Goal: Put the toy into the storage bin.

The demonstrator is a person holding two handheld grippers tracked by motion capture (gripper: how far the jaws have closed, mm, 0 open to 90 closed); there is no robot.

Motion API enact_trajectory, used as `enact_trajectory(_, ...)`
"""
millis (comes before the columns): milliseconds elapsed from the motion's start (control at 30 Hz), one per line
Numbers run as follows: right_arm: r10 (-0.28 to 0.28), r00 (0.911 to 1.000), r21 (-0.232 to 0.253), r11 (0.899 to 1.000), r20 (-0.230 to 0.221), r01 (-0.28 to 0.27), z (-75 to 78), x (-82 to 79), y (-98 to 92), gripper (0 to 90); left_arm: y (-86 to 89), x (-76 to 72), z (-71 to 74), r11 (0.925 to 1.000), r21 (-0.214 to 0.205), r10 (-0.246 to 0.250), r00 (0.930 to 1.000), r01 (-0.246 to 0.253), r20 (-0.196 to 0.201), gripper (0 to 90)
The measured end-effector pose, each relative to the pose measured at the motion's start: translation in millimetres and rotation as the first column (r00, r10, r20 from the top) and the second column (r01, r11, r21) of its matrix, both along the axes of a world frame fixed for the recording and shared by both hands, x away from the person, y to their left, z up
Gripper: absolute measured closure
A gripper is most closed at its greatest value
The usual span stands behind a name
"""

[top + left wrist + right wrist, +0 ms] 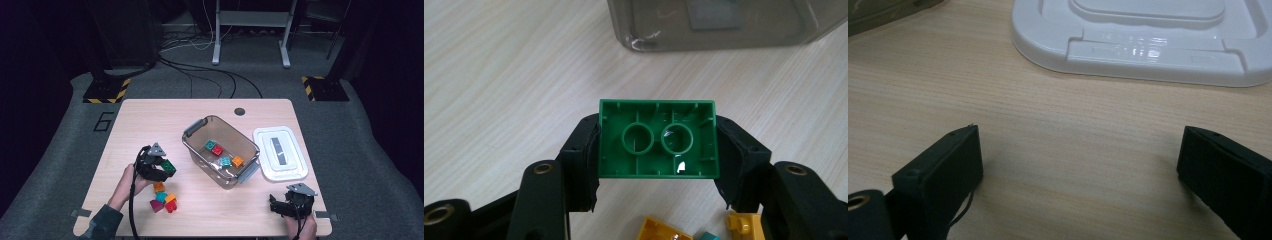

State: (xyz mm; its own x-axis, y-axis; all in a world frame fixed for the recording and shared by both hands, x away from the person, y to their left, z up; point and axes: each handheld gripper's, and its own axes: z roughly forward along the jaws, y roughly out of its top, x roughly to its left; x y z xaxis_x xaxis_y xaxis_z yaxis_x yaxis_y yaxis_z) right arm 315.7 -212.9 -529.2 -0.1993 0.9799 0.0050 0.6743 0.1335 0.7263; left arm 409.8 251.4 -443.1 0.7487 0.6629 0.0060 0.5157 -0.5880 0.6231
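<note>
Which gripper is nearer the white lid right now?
Right. The right gripper sits open on the table just in front of the white lid; the left gripper, shut on a green brick, is beyond the clear bin.

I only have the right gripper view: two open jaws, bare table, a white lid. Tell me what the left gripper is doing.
Observer: The left gripper is shut on a green brick, hollow underside toward its camera.
Operator: Say where the box is.
Observer: A clear bin stands left of the white lid, with four bricks inside.
Operator: Report loose bricks.
Observer: A small pile of bricks lies near the left hand.
</note>
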Motion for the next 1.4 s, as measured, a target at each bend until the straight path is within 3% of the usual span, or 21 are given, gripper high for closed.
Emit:
enact_trajectory(833, 0.000, 1.0000, -0.001, 1.000, 0.001, 0.000, 0.0, 0.0, 0.0, 3.5, 5.6, 8.4, 53.3, 1.0000, -0.010, 0.000, 0.9953, 0.001, 0.097, 43.1)
enact_trajectory(1400, 0.000, 1.0000, -0.001, 1.000, 0.001, 0.000, 0.0, 0.0, 0.1, 3.5, 3.2, 24.6, 88.6, 1.0000, 0.000, -0.008, 0.9886, 0.008, 0.150, 43.1)
